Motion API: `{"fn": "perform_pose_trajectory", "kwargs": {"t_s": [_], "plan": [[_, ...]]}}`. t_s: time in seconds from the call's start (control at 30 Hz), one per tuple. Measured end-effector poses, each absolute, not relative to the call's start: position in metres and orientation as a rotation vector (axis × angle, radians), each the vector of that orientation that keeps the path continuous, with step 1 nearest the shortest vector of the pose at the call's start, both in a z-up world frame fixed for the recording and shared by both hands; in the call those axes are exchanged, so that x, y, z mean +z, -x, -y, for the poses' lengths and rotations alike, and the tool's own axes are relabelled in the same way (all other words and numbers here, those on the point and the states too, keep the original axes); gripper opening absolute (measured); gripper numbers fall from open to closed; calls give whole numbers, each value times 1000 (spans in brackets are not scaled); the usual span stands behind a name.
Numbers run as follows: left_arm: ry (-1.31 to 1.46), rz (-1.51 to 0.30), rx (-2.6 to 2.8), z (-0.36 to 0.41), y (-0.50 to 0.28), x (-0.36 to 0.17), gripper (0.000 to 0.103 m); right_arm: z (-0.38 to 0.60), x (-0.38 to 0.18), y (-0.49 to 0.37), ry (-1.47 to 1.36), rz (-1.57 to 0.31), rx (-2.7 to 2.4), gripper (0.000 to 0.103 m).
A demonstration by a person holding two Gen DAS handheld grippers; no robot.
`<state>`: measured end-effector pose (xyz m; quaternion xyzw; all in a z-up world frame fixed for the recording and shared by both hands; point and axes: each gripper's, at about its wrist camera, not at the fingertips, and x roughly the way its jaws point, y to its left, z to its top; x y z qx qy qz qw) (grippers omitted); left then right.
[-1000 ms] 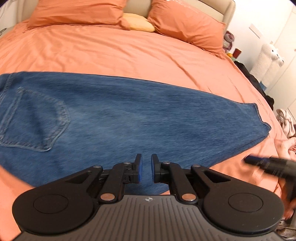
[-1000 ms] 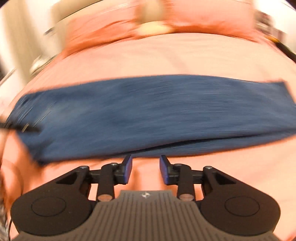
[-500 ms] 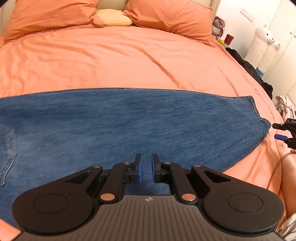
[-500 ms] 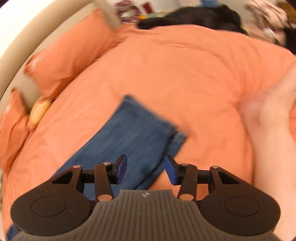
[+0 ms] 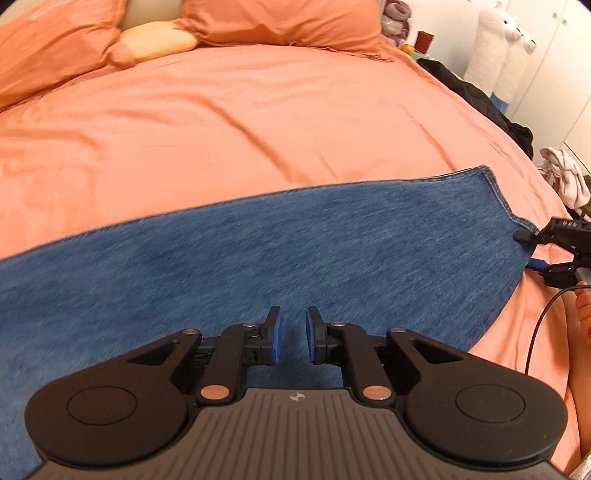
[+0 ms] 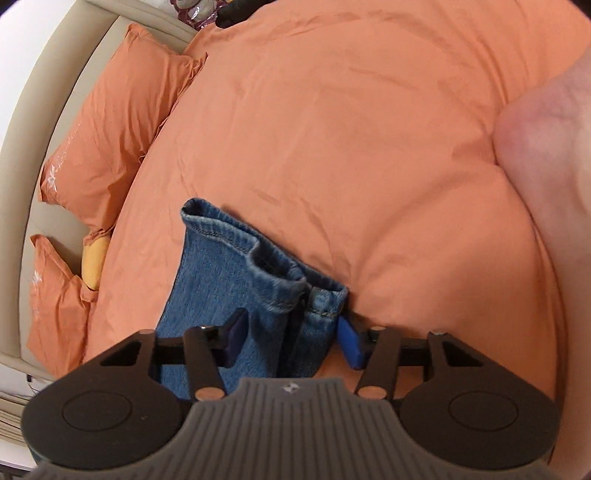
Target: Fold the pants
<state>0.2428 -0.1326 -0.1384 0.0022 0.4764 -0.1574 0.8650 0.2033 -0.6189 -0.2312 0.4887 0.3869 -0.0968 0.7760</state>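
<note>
Blue jeans point(image 5: 295, 258) lie flat across the orange bed, folded lengthwise, leg hems to the right. My left gripper point(image 5: 291, 334) hovers over the middle of the legs, jaws a narrow gap apart with nothing between them. My right gripper point(image 6: 291, 338) is open wide, its fingers on either side of the near corner of the leg hems point(image 6: 280, 280), which bunch up between them. The right gripper also shows at the hem in the left wrist view point(image 5: 532, 249). The waist end is out of view.
Orange pillows point(image 5: 280, 22) and a yellow cushion point(image 5: 155, 40) lie at the headboard. Dark clothes point(image 5: 476, 92) and a white plush toy point(image 5: 498, 40) are beside the bed on the right. The person's bare knee point(image 6: 546, 147) rests on the bed near the hems.
The right gripper swung from the side of the jeans round to the leg hems and opened wider around them. The left gripper moved right along the legs, away from the back pocket.
</note>
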Motion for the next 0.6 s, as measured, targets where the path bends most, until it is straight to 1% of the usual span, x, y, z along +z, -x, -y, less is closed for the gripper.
{"fn": "perform_pose_trajectory", "kwargs": {"t_s": [0.03, 0.07, 0.13, 0.3, 0.5, 0.6], "plan": [[-5, -998, -336, 136, -247, -139, 15, 620, -235, -204, -1064, -837, -207, 30], [-5, -997, -341, 139, -251, -140, 15, 621, -236, -204, -1068, -837, -198, 27], [-20, -995, -352, 145, -261, -142, 15, 621, -237, -205, -1060, -828, -173, 17], [-108, -975, -387, 163, -289, -147, 15, 602, -206, -213, -845, -811, -154, 12], [-149, -1007, -416, 183, -330, -166, 15, 579, -188, -220, -627, -787, -163, 11], [-152, -1037, -401, 187, -347, -178, 15, 576, -188, -222, -594, -796, -167, 11]]}}
